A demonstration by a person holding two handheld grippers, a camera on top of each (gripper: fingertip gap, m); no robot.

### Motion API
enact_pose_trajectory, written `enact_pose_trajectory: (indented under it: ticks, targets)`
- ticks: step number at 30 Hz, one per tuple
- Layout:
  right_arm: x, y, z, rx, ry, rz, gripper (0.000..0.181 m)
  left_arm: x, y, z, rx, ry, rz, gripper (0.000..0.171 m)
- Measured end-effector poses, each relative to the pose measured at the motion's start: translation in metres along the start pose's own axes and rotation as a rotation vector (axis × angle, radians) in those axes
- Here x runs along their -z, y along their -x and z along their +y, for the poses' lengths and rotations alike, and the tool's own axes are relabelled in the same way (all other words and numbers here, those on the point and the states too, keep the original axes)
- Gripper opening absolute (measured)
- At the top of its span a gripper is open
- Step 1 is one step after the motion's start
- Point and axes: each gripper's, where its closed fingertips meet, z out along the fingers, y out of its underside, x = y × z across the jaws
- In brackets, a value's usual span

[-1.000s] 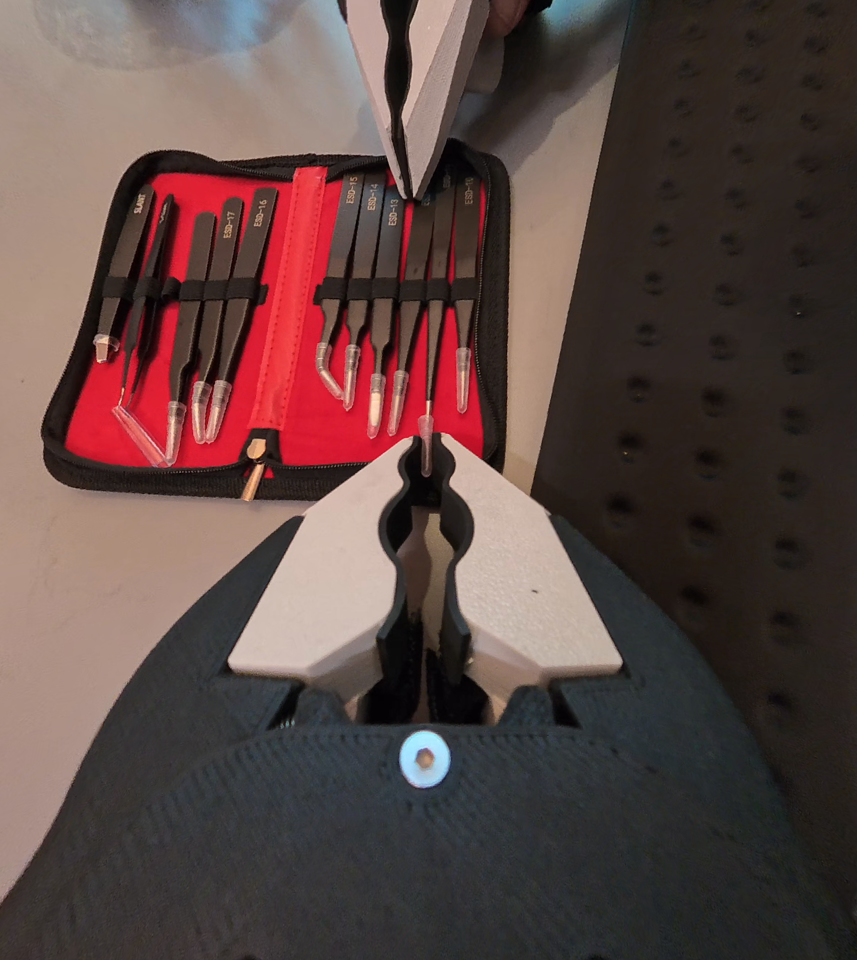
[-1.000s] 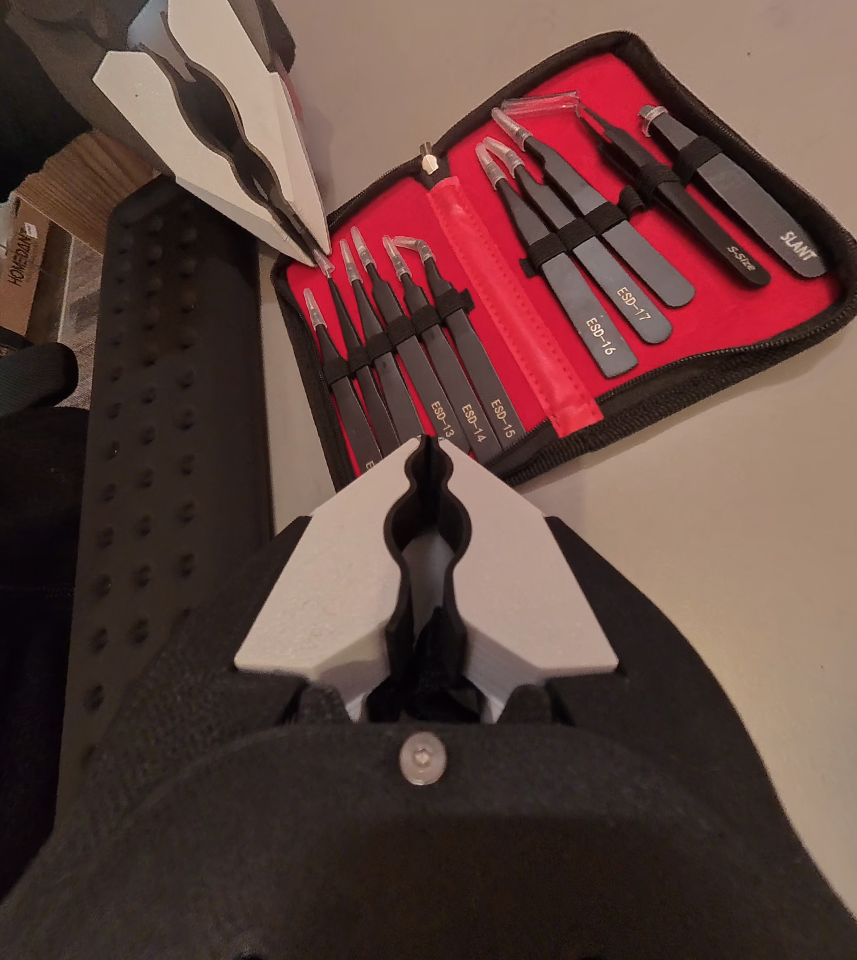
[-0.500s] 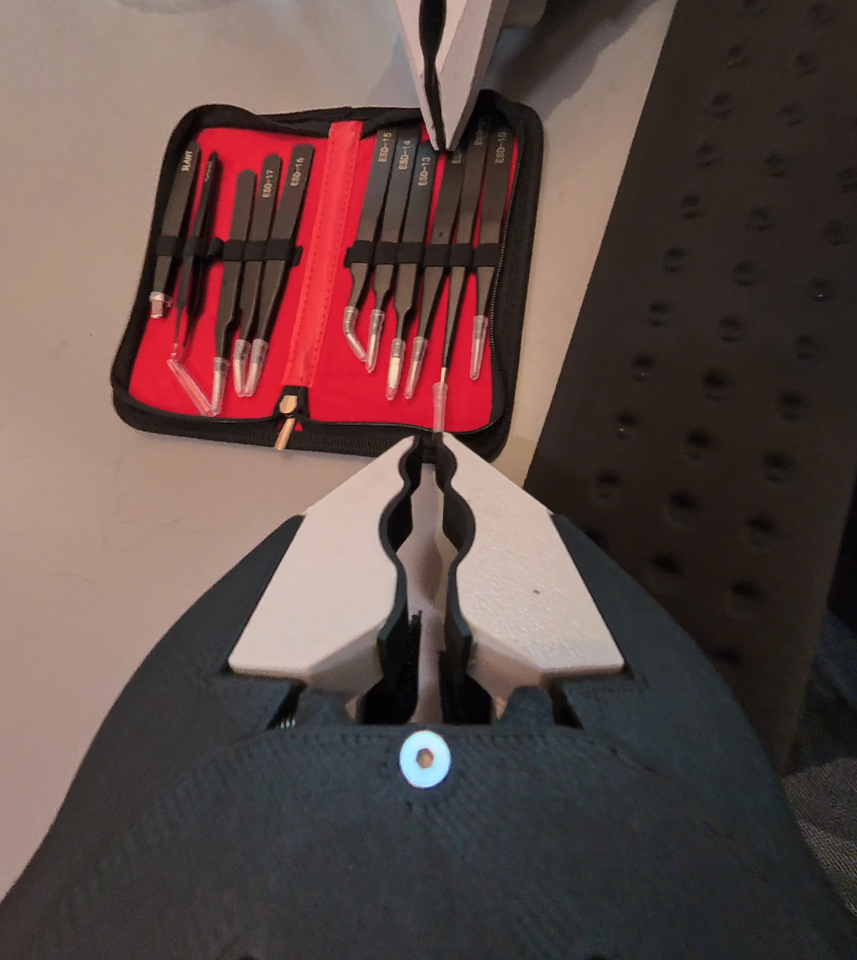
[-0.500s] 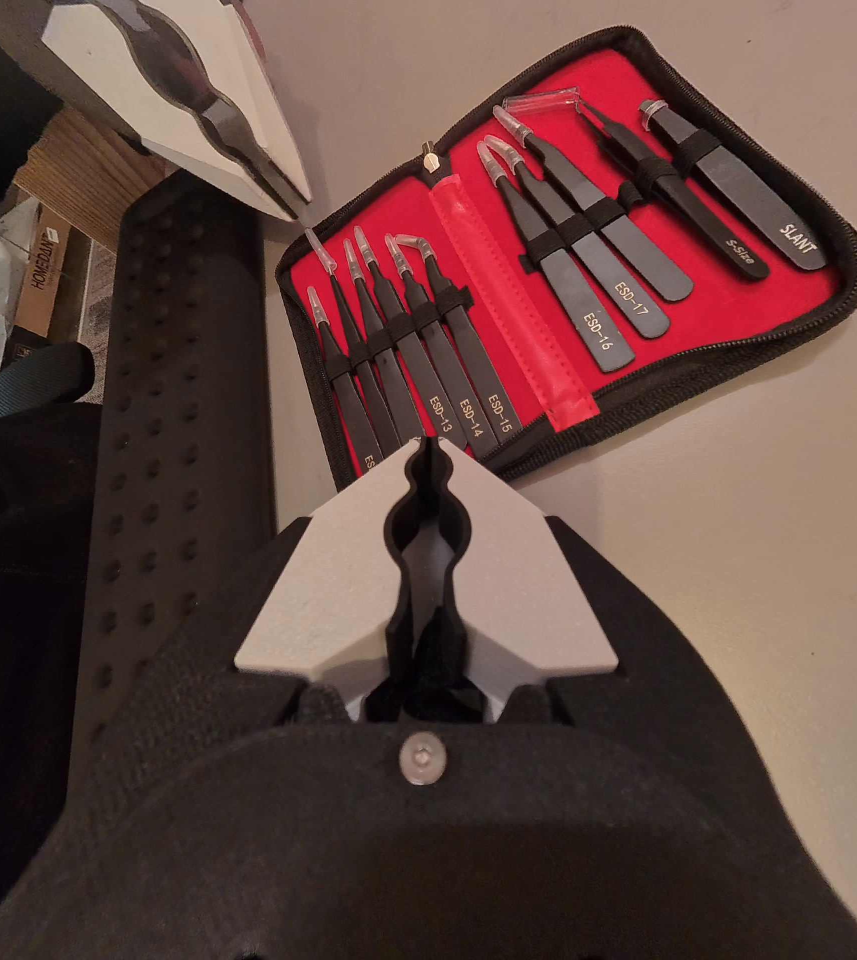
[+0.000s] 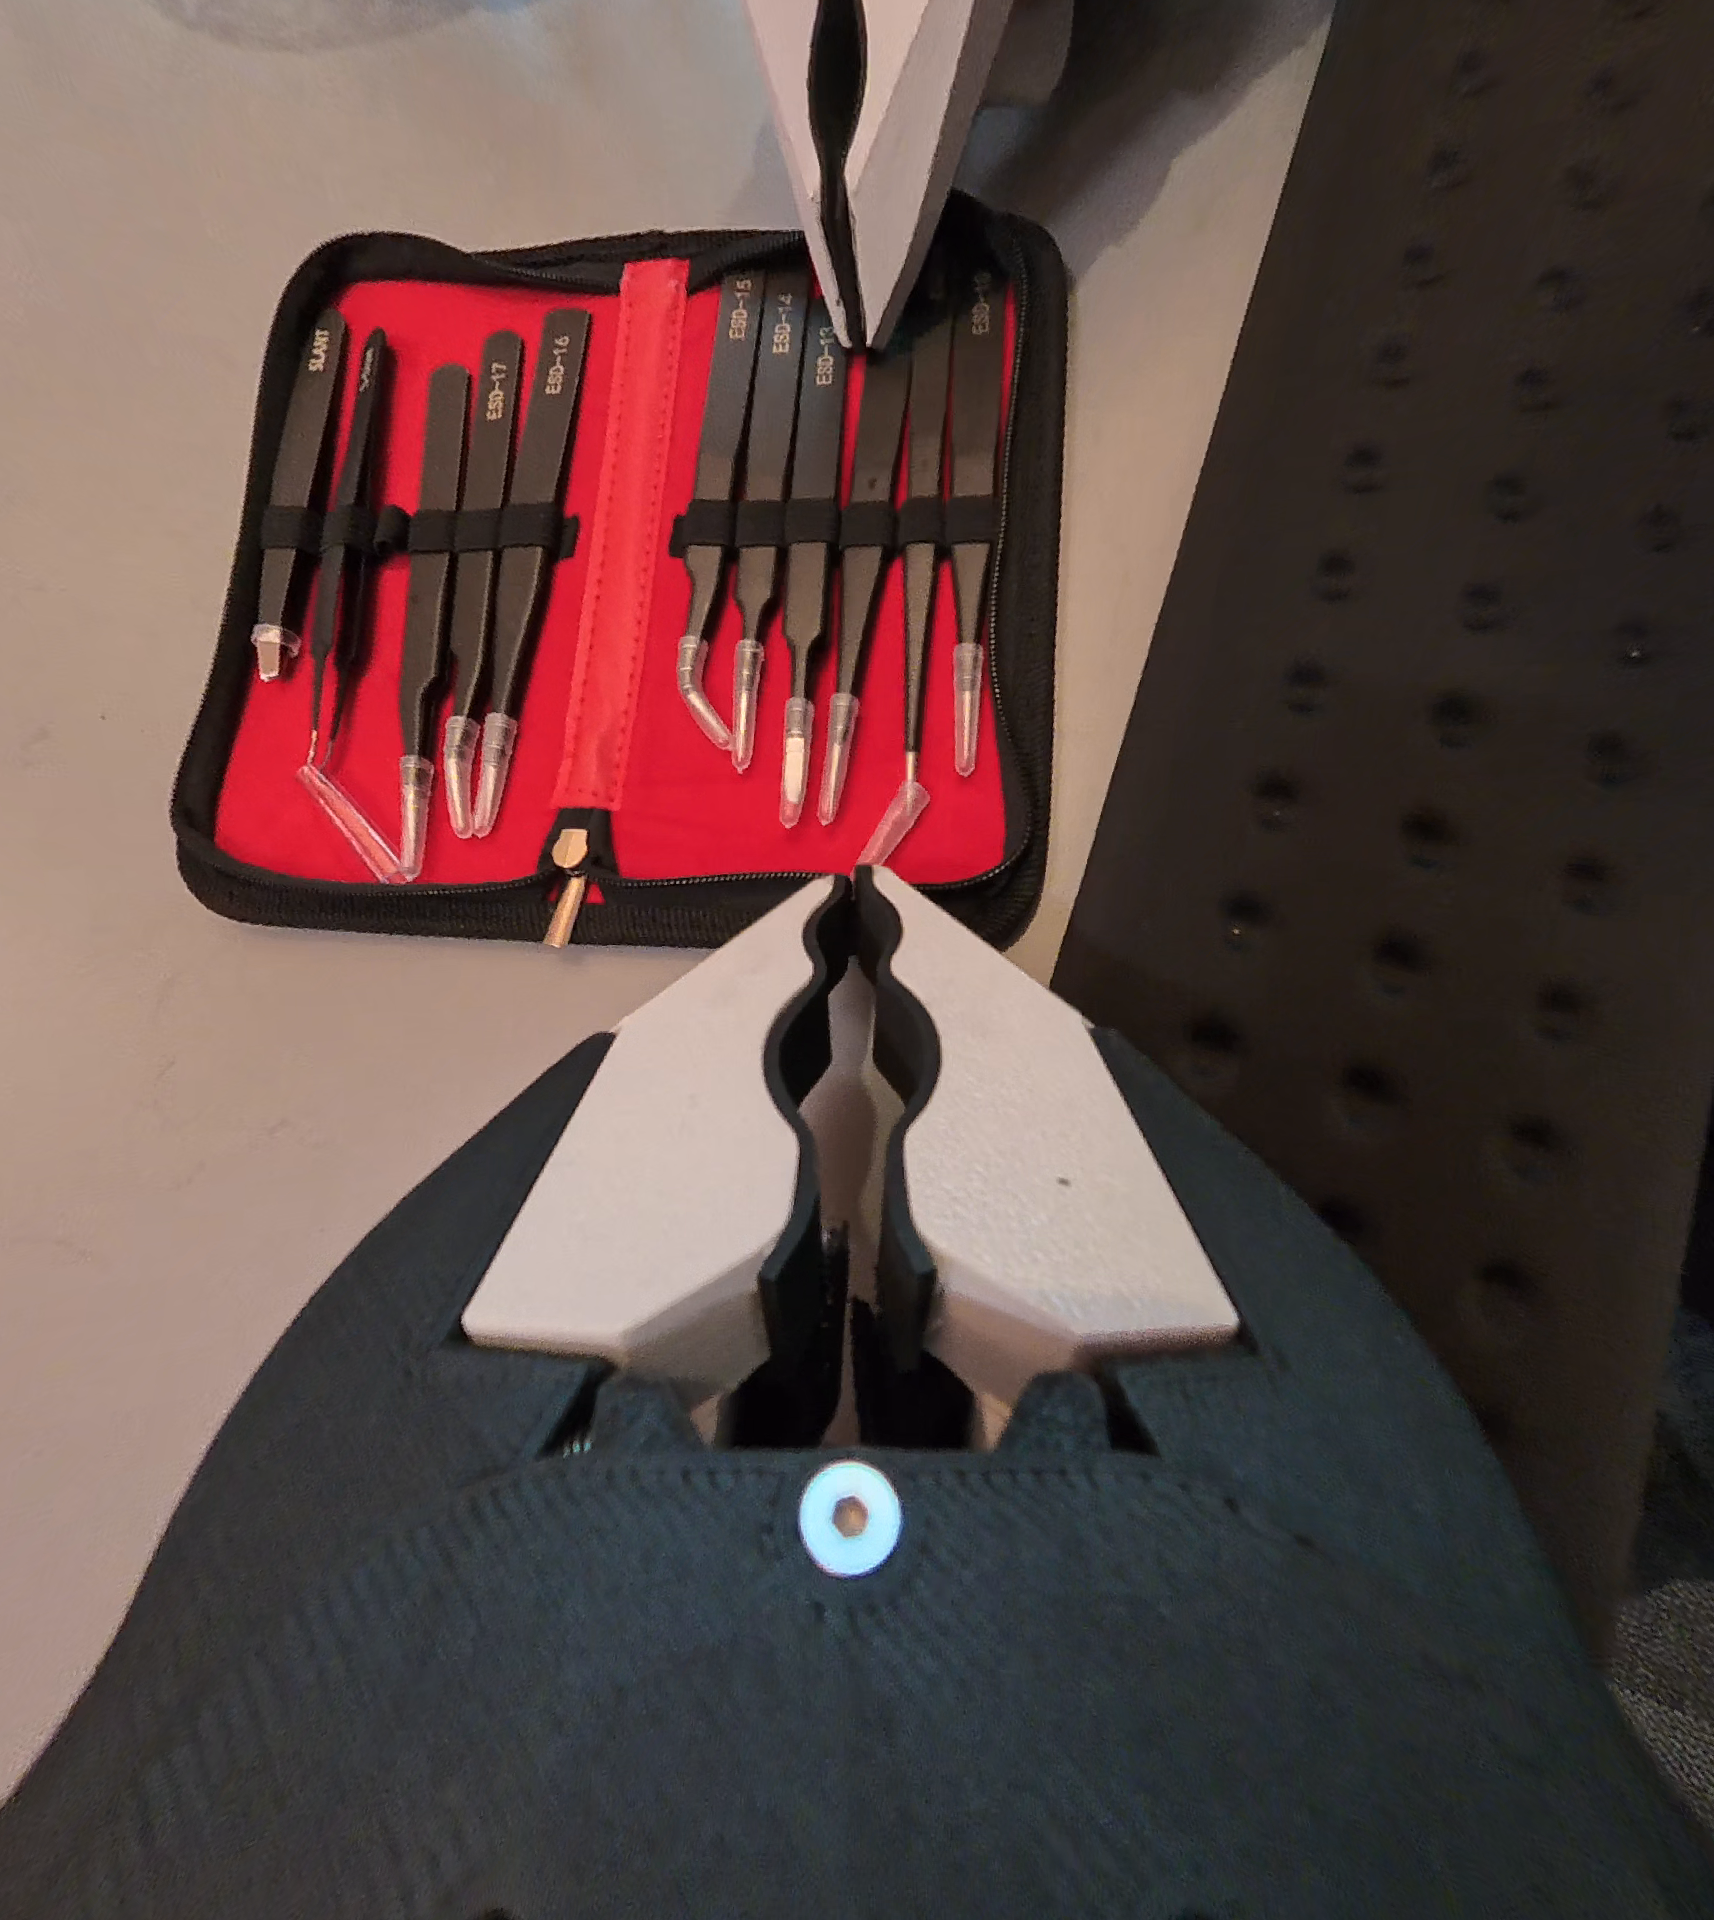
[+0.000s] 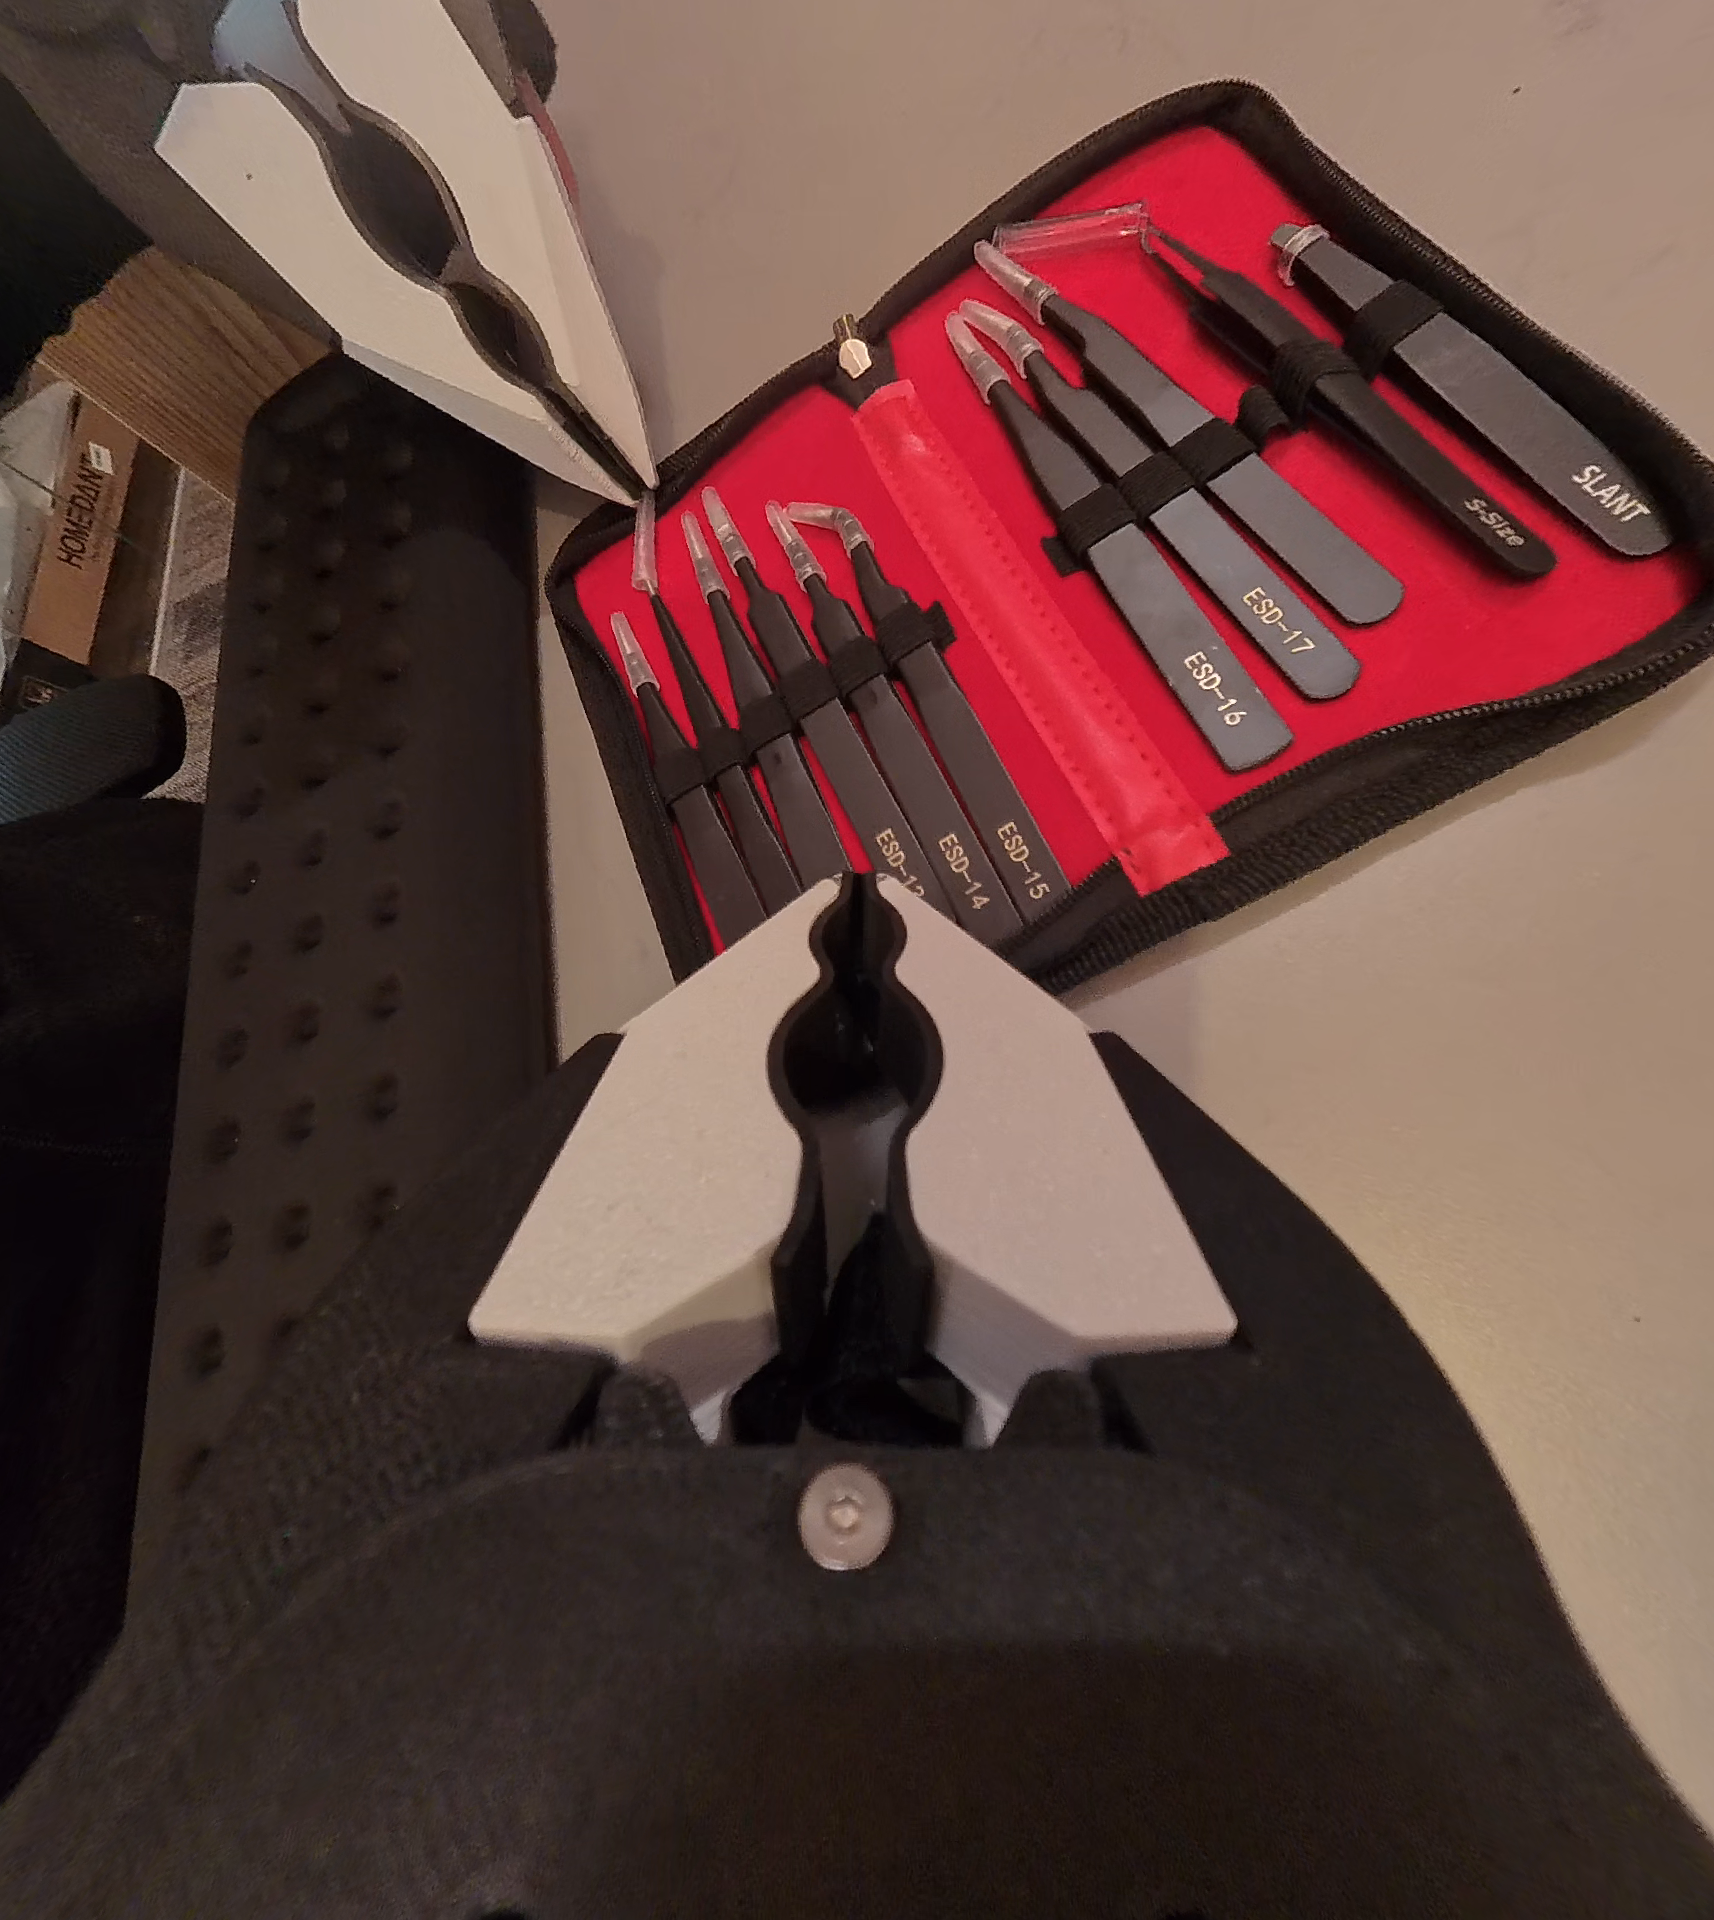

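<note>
Open tweezer case lies flat on the table, beside the black perforated panel. The fine-point tweezer is light, stiff, needle-sharp and strapped down, so it is best taken by the broad handle end; its clear tip cap is soft and slippery. My left gripper is pinched onto the cap's end. My right gripper is closed, tips on the handle ends; whether it clamps one, I cannot tell.

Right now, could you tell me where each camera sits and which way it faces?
Left wrist view: on the left tool, shut, facing the tip end of the open tweezer case; the right tool enters from above.
Right wrist view: on the right tool, shut, facing the handle end; the left tool shows upper left.
Both share the case, tweezers and black foam pad.
</note>
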Motion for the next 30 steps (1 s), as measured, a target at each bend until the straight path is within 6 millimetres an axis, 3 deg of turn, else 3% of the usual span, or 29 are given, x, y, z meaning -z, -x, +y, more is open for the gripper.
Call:
enact_pose_trajectory:
  ticks: [17, 19, 22, 26, 28, 30]
  targets:
    - [-0.001, 0.001, 0.001, 0.019, 0.002, 0.016, 0.0, 0.002, -0.025, -0.005, -0.066, 0.067, -0.038, 0.0]
    - [-0.001, 0.001, 0.001, 0.02, 0.003, 0.017, 0.0, -0.006, -0.031, -0.009, -0.084, 0.071, -0.039, 0.0]
    - [-0.001, 0.001, 0.001, 0.02, 0.002, 0.017, 0.0, -0.007, -0.028, -0.013, -0.06, 0.052, -0.031, 0.0]
    - [0.0, 0.001, 0.0, 0.016, 0.0, 0.011, 0.0, 0.01, -0.02, -0.015, -0.018, 0.019, -0.075, 0.0]
    - [0.001, 0.003, -0.001, 0.021, 0.0, 0.0, 0.0, 0.018, -0.009, -0.021, 0.007, -0.005, -0.137, 0.011]
    - [0.005, 0.007, -0.009, 0.049, -0.026, 0.001, 0.015, 0.021, -0.006, -0.032, -0.001, -0.023, -0.18, 0.024]
